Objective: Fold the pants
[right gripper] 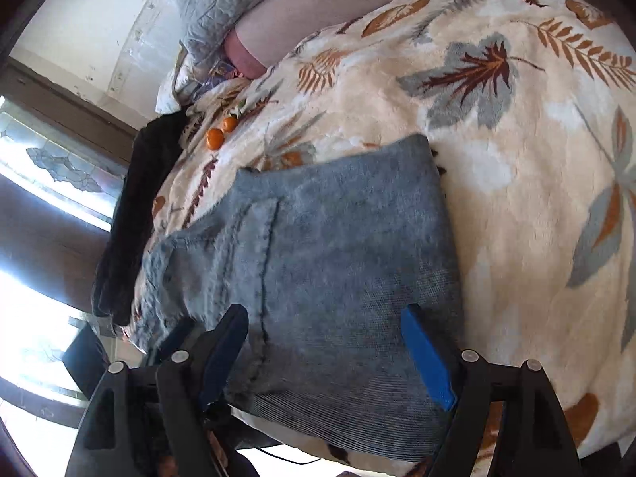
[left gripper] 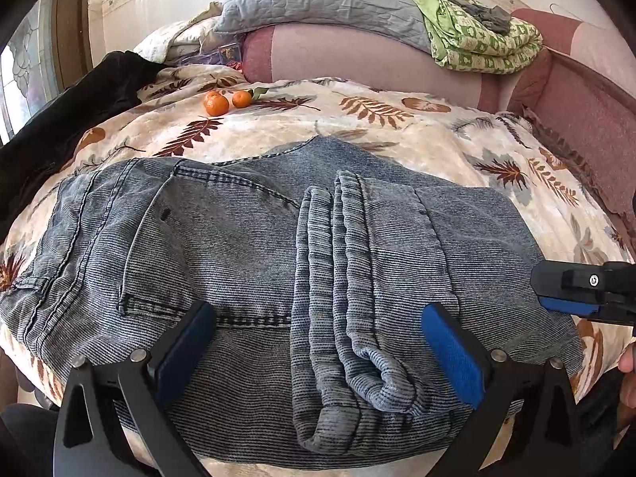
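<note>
Both my grippers, left (left gripper: 318,334) and right (right gripper: 326,338), gape wide and empty over the near edge of the jeans (left gripper: 246,238), already folded across the leaf-print blanket (left gripper: 397,119), long axis left to right; my right sits toward the right-hand fold.

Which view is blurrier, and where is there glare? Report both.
Right wrist view: softer, the pants smeared by motion blur, window blown out white at left. Left wrist view: sharp, the denim ribbing on the pants crisp, even light; strong fisheye bending in both.
</note>
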Demonstrator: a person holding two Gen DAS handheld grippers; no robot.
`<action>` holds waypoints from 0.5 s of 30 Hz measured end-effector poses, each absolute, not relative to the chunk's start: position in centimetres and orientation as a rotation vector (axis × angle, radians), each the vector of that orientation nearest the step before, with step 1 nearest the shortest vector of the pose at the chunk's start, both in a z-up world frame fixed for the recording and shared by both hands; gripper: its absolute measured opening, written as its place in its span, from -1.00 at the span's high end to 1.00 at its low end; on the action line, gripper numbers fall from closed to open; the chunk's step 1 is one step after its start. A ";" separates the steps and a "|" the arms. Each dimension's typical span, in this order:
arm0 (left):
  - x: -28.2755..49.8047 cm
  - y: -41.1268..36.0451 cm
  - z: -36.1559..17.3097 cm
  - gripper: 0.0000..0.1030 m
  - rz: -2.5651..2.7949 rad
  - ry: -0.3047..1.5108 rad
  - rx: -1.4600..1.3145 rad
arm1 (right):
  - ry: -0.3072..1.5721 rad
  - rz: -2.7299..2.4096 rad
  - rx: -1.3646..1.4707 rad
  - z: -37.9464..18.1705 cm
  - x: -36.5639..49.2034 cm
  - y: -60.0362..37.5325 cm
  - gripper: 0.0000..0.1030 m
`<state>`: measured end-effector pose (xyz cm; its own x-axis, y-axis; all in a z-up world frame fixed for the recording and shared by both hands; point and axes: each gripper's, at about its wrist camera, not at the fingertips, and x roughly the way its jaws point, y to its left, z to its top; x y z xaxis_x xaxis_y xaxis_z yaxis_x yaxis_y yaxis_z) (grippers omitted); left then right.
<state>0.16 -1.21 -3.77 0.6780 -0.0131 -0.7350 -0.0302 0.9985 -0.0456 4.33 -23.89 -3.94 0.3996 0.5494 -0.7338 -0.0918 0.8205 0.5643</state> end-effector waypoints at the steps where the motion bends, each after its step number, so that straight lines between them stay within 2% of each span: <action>1: 0.1 -1.3 -3.8 -1.00 0.011 0.823 -0.052 | 1.081 0.429 0.482 -3.9 4.1 -24.0 -0.59; 8: -0.1 -1.5 -4.0 -1.00 0.021 0.805 -0.030 | 1.011 0.441 0.538 -2.4 3.3 -25.4 -0.59; 12: -0.1 -1.5 -4.0 -1.00 0.024 0.795 -0.034 | 1.076 0.445 0.517 -4.0 3.8 -24.8 -0.60; 15: -0.1 -1.6 -4.1 -1.00 0.028 0.784 -0.026 | 1.030 0.448 0.476 -2.8 3.3 -24.4 -0.60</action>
